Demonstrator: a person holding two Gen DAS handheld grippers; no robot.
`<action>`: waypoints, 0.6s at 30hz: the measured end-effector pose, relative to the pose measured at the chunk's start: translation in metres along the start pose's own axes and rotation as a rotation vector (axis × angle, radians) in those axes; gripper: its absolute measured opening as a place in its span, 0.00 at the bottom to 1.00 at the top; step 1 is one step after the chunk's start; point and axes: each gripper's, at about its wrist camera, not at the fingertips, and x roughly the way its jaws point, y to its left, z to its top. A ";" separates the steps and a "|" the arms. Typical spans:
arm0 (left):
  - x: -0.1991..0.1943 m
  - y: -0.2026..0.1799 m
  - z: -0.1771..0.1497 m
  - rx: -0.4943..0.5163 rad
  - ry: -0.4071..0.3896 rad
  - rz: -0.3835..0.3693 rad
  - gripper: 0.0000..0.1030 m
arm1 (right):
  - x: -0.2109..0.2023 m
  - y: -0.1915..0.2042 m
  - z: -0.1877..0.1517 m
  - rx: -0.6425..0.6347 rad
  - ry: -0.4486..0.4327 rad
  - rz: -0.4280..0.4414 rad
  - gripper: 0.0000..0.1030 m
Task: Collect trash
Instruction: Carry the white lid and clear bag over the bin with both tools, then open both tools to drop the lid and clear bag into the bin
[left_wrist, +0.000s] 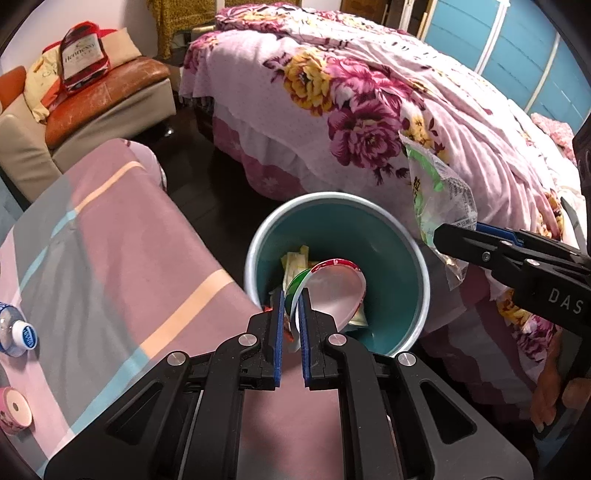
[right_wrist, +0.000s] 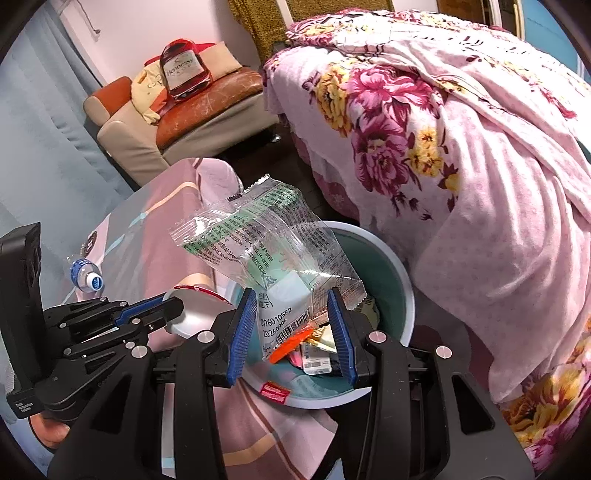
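Note:
A teal bin (left_wrist: 351, 229) with a pale rim stands on the floor between the table and the bed, with several wrappers inside. My left gripper (left_wrist: 291, 295) is shut on the edge of a round lid (left_wrist: 332, 291) with a red and white rim, held over the bin's mouth. My right gripper (right_wrist: 292, 295) is shut on a clear plastic wrapper (right_wrist: 266, 236) with green print, held upright above the bin (right_wrist: 373, 266). In the left wrist view the right gripper (left_wrist: 439, 236) and its wrapper (left_wrist: 443, 195) hang at the bin's right edge. The left gripper (right_wrist: 177, 306) with the lid (right_wrist: 195, 310) shows at left.
A table with a pink plaid cloth (left_wrist: 110, 240) stands left of the bin, carrying a water bottle (left_wrist: 18, 332) and a tape roll (left_wrist: 14, 410). A bed under a floral blanket (left_wrist: 369, 92) crowds the right side. A sofa (left_wrist: 110, 85) stands at the back.

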 end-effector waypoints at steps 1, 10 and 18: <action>0.003 -0.001 0.001 0.001 0.005 -0.003 0.08 | 0.000 -0.001 0.000 0.001 0.000 -0.002 0.37; 0.018 -0.005 0.006 -0.006 0.037 -0.039 0.09 | 0.004 -0.010 0.004 0.014 0.006 -0.019 0.37; 0.018 -0.005 0.006 -0.015 0.026 -0.027 0.63 | 0.002 -0.012 0.005 0.019 0.006 -0.034 0.37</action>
